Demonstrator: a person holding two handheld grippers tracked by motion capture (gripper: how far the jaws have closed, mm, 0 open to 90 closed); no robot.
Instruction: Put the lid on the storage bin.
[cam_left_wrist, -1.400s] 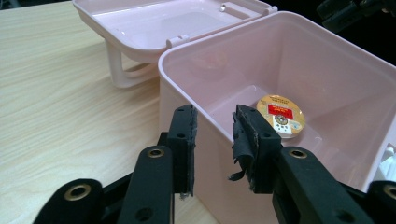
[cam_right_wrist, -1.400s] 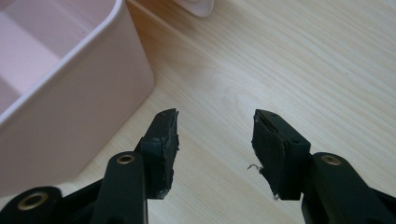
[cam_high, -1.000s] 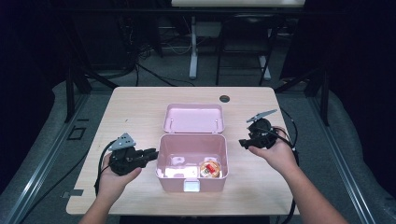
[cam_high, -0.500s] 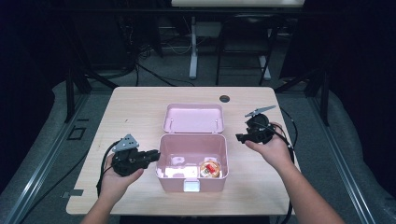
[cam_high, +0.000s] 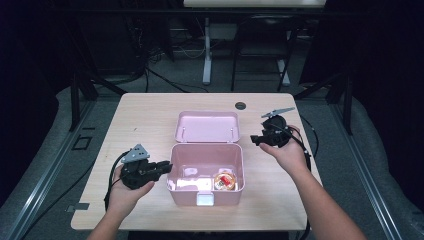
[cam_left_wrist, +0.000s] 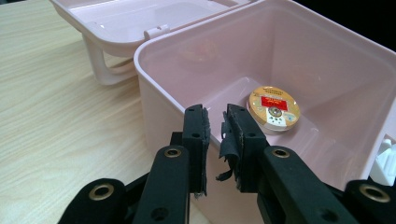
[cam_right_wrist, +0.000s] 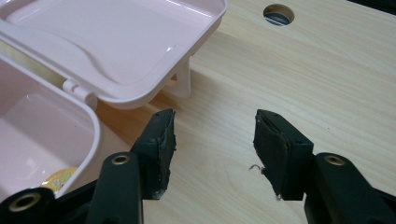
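A pink plastic box (cam_high: 172, 167) stands open at the middle of the table, its lid (cam_high: 207, 126) folded back flat behind it. A round gold tin with a red label (cam_high: 224, 181) lies on the box floor at the right. My left gripper (cam_high: 167, 167) is at the box's left wall. In the left gripper view its jaws (cam_left_wrist: 217, 135) straddle the rim of the box (cam_left_wrist: 154, 79), almost closed on it, with the tin (cam_left_wrist: 273, 107) beyond. My right gripper (cam_high: 255, 140) hovers right of the lid, open and empty (cam_right_wrist: 215, 140), with the lid (cam_right_wrist: 116, 42) ahead to its left.
A white object (cam_high: 187, 184) lies in the box's left half. A round cable hole (cam_high: 240, 105) sits in the wooden table (cam_high: 140, 120) behind the lid. Bare wood lies on both sides of the box. Dark floor and chair legs surround the table.
My right gripper has moved a little away from the person and to the left, toward the lid. The left gripper and the box have stayed put.
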